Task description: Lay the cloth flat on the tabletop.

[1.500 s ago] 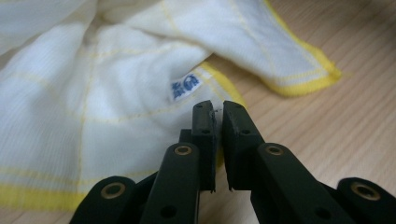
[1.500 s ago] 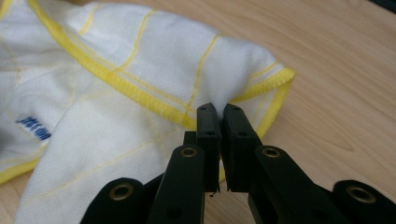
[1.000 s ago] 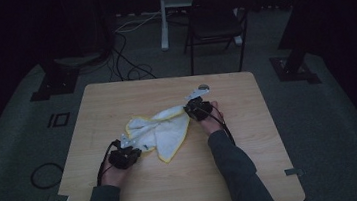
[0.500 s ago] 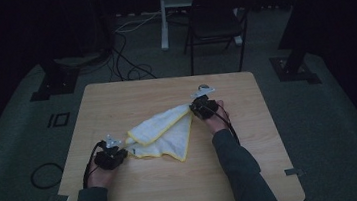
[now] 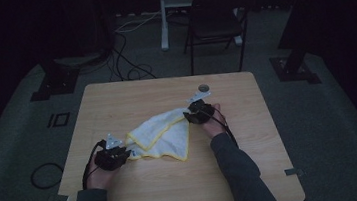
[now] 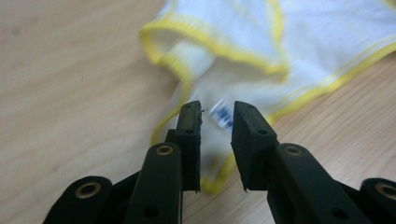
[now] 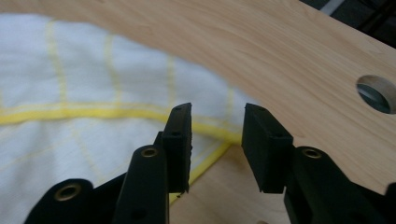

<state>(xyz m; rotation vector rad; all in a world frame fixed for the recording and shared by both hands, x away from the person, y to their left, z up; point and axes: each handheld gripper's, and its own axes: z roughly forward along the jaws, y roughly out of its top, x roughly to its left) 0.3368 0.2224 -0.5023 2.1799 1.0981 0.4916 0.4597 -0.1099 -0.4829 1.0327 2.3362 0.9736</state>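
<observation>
The white woven cloth with a yellow hem (image 5: 162,135) lies folded into a rough triangle near the middle of the pale wooden table (image 5: 130,95), stretched between our two tools. The left gripper (image 5: 122,155) sits at the cloth's near-left corner; its jaws have just been opening and now stand parted, with the hemmed corner and a small blue-printed label (image 6: 219,116) lying loose between them. The right gripper (image 5: 194,115) sits at the far-right corner (image 7: 224,140); its jaws have likewise just been opening and stand spread above the hem, pinching nothing. We judge the step in hand to be releasing a finished fold. To do it well, we open fully before lifting, draw each tool straight back off its corner, and avoid snagging the hem, so the layers stay aligned. A round hole (image 7: 376,93) pierces the table beyond the cloth.
</observation>
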